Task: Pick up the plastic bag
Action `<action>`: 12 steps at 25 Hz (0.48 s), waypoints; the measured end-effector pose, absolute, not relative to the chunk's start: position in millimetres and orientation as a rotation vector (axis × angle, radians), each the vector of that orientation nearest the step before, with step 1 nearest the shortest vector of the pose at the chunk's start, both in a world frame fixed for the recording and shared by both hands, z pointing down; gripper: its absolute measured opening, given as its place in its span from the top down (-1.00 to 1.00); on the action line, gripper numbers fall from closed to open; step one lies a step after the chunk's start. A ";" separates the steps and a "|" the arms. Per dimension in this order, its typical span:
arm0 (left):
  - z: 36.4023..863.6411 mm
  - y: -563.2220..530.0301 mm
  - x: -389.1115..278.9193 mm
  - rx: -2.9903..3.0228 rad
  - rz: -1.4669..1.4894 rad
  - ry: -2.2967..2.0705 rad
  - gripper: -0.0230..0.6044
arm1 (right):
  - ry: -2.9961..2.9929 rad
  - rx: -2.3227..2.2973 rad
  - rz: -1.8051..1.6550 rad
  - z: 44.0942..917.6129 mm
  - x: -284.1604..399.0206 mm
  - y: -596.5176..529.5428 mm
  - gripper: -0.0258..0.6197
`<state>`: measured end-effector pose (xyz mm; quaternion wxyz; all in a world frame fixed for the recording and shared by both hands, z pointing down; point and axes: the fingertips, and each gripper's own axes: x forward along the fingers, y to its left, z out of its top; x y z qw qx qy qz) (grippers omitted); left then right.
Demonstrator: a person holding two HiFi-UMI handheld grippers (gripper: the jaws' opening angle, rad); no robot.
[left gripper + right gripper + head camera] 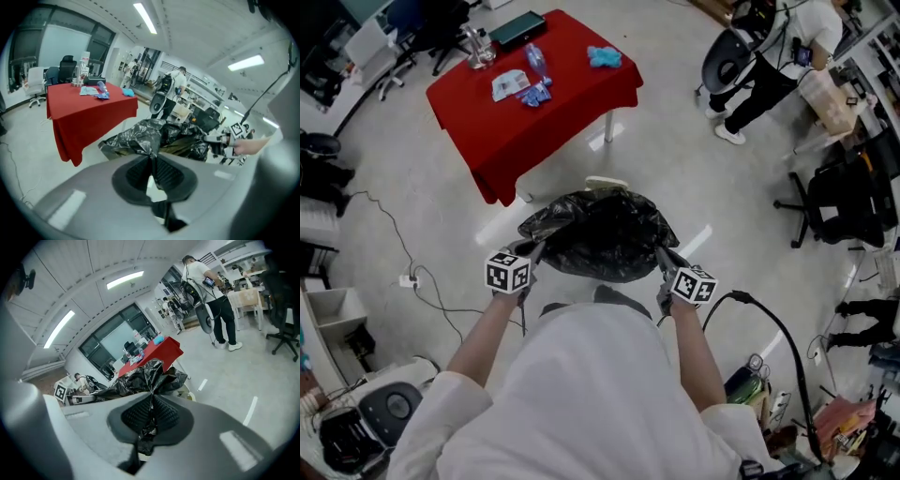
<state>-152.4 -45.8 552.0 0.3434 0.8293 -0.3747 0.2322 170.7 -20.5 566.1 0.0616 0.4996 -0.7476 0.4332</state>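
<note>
1. Your left gripper (532, 251) is clenched on the rim of the black plastic bag (600, 234); your right gripper (662, 261) clamps the opposite edge.
2. The bag hangs spread between them, just before you (red table (534, 112) beyond).
3. Pull the grippers apart and the thin film could tear, or slip from either grip.
4. Uneven hands would tilt the mouth and could spill any contents.
</note>
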 end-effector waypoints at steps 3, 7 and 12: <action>535.6 -36.0 -163.3 2.187 0.585 -0.972 0.91 | -2.272 1.561 1.292 549.5 160.0 -2.0 0.91; 520.0 -14.4 -183.5 2.238 0.628 -0.963 0.91 | -2.284 1.581 1.235 532.8 136.6 26.6 0.91; 499.4 10.8 -204.5 2.314 0.672 -0.948 0.91 | -2.286 1.616 1.177 516.7 117.7 63.0 0.91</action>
